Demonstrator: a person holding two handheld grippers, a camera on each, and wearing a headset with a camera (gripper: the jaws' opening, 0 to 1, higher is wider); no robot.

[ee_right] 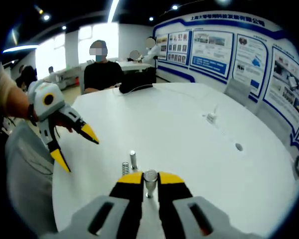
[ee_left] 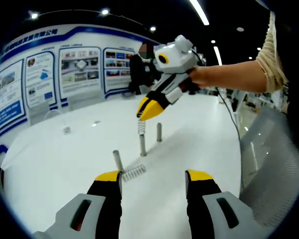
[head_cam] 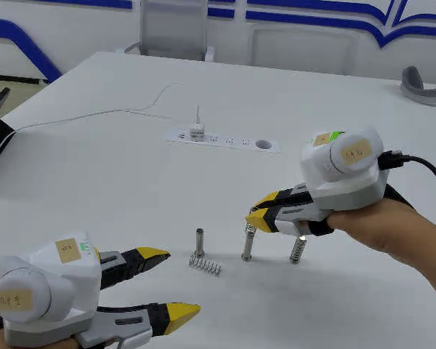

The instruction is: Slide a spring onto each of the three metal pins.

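Three metal pins stand upright on the white table (head_cam: 131,189). The right pin (head_cam: 298,249) carries a spring. My right gripper (head_cam: 258,216) is shut on a second spring (ee_right: 150,177) held at the top of the middle pin (head_cam: 248,246); the left gripper view shows this spring (ee_left: 141,127) partly over its pin (ee_left: 143,145). The left pin (head_cam: 199,242) is bare, and a loose spring (head_cam: 205,265) lies flat beside it. My left gripper (head_cam: 176,283) hovers open near the front left, short of the loose spring (ee_left: 134,172), nothing between its jaws.
A white power strip (head_cam: 221,139) with a plug and a thin cable (head_cam: 94,115) lies farther back on the table. A grey chair (head_cam: 173,27) stands behind the far edge. People sit at the table's far side (ee_right: 102,69) in the right gripper view.
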